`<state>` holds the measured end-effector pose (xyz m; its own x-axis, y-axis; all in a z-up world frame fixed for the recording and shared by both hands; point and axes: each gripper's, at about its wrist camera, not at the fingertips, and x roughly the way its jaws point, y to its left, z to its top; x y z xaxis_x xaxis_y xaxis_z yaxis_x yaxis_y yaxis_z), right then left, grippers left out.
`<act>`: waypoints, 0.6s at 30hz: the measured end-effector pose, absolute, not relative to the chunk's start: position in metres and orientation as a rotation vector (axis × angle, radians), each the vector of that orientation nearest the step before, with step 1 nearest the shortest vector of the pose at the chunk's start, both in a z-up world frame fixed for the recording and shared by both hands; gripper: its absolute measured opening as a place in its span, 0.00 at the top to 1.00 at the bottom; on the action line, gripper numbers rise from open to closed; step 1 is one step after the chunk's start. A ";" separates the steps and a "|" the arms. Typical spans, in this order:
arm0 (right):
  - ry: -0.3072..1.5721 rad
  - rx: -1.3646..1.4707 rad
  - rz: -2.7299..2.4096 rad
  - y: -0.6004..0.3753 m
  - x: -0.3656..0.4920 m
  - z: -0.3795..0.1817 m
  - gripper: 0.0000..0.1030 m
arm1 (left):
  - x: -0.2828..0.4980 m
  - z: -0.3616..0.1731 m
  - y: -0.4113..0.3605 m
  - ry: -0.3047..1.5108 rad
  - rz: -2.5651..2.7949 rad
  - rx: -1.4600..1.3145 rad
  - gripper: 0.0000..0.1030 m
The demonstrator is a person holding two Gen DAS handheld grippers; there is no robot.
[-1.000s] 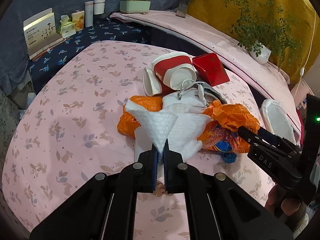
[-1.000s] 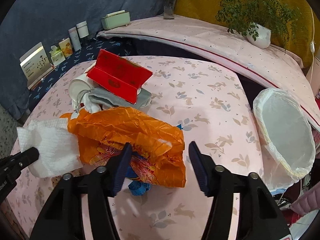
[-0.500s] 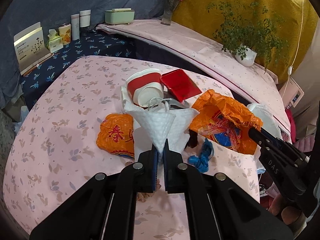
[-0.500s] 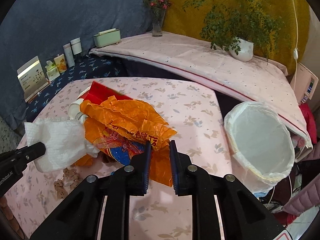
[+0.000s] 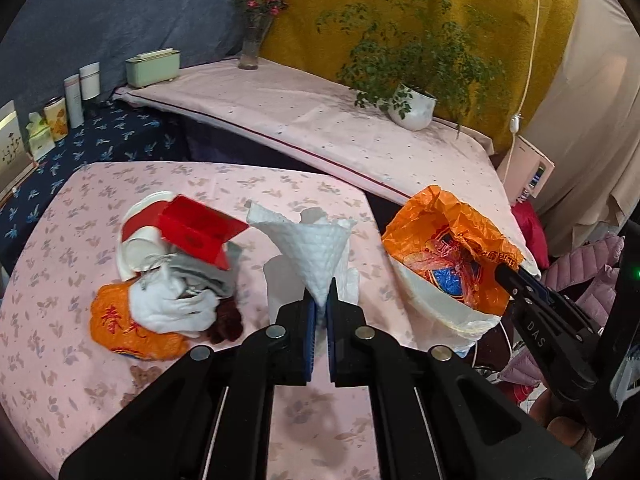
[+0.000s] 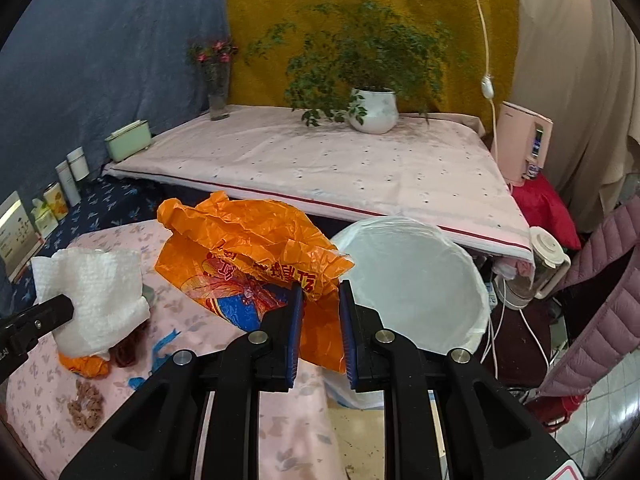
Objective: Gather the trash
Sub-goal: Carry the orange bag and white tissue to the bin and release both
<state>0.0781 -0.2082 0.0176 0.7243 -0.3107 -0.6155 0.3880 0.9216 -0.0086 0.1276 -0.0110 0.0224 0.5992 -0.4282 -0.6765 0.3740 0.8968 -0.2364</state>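
**Trash lifted, bin within reach**

Grips first: the right hand-held gripper (image 6: pixel 319 294) is clamped narrow on a fold of the orange plastic bag (image 6: pixel 256 252), which a second ago lay on the table between wide-open jaws. The left hand-held gripper (image 5: pixel 319 307) is pinched tight on a corner of the white paper towel (image 5: pixel 316 248), as it was a second ago.

Both pieces now hang clear of the pink floral table (image 5: pixel 80 360). The bag hangs against the near rim of the white-lined trash bin (image 6: pixel 416 280); the towel is further off, on the bag's far side from the bin.

Left on the table, well away from the bin, are a red box (image 5: pixel 196 232), a second orange wrapper (image 5: pixel 120 328) and some white crumpled stuff (image 5: pixel 168 308).

Pickup looks done for these two; I judge the drop into the bin comes next, with more trips needed afterward.
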 end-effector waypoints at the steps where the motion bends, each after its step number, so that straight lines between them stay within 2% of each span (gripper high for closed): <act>1: 0.653 0.129 -0.404 -0.215 0.076 0.016 0.84 | 0.129 0.022 -0.023 0.808 -0.486 -0.070 0.96; 18: 0.714 0.225 -0.621 -0.325 0.072 -0.026 0.84 | 0.162 -0.008 -0.186 0.902 -0.786 -0.031 0.95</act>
<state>0.0717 -0.3253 -0.0262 0.5865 -0.4534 -0.6711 0.6016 0.7986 -0.0138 0.1621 -0.1857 -0.0085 0.3657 -0.6241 -0.6905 0.5990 0.7257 -0.3386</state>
